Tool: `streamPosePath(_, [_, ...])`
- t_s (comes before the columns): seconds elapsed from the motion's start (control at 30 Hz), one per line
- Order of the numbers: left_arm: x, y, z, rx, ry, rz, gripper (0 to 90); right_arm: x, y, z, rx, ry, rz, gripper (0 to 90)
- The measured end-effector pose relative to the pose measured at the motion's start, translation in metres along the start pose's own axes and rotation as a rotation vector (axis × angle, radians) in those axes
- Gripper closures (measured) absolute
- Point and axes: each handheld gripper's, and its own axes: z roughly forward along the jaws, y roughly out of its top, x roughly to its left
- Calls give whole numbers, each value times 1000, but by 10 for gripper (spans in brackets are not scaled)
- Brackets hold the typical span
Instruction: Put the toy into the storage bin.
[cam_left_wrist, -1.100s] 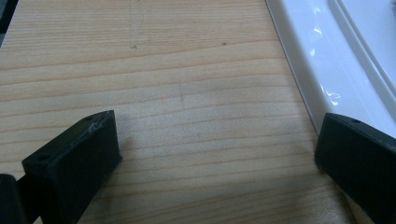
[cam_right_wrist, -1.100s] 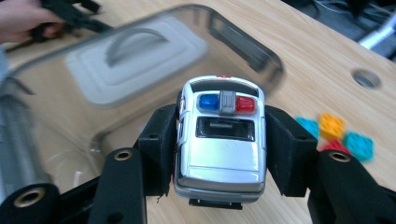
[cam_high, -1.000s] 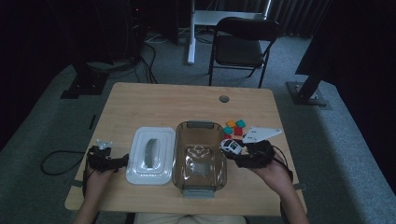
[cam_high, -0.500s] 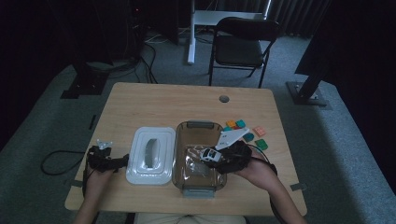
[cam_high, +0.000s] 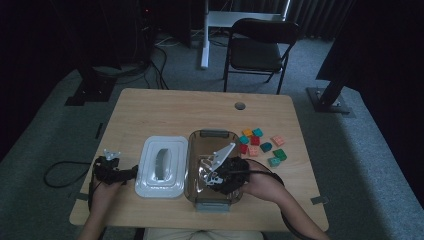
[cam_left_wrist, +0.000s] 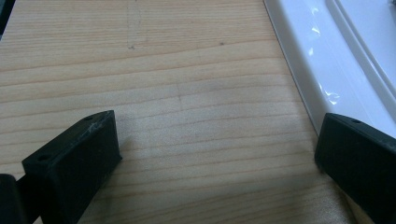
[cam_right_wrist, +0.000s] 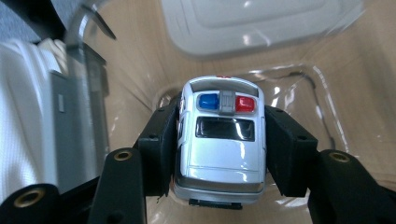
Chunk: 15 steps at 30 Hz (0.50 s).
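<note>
Over the clear container (cam_high: 200, 150), the right gripper (cam_right_wrist: 219, 140) clamps a white toy police car (cam_right_wrist: 219, 144) with blue-and-red roof lights.

The left tool (cam_high: 112, 172) rests with jaws wide apart, while the right tool (cam_high: 212, 175) is clamped.

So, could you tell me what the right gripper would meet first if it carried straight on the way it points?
Probably the clear container's bottom: the right gripper, holding the toy police car, points into it, though depth is unclear.
</note>
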Motion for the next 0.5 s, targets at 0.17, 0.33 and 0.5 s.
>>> streamPosePath(0.17, [0, 0, 0, 0, -3, 5, 4, -4, 8, 15, 88, 23, -15, 480])
streamPosePath(0.33, [0, 0, 0, 0, -6, 8, 4, -4, 16, 25, 152, 37, -28, 480])
streamPosePath(0.5, [0, 0, 0, 0, -8, 9, 5, -3, 20, 34, 191, 44, -42, 480])
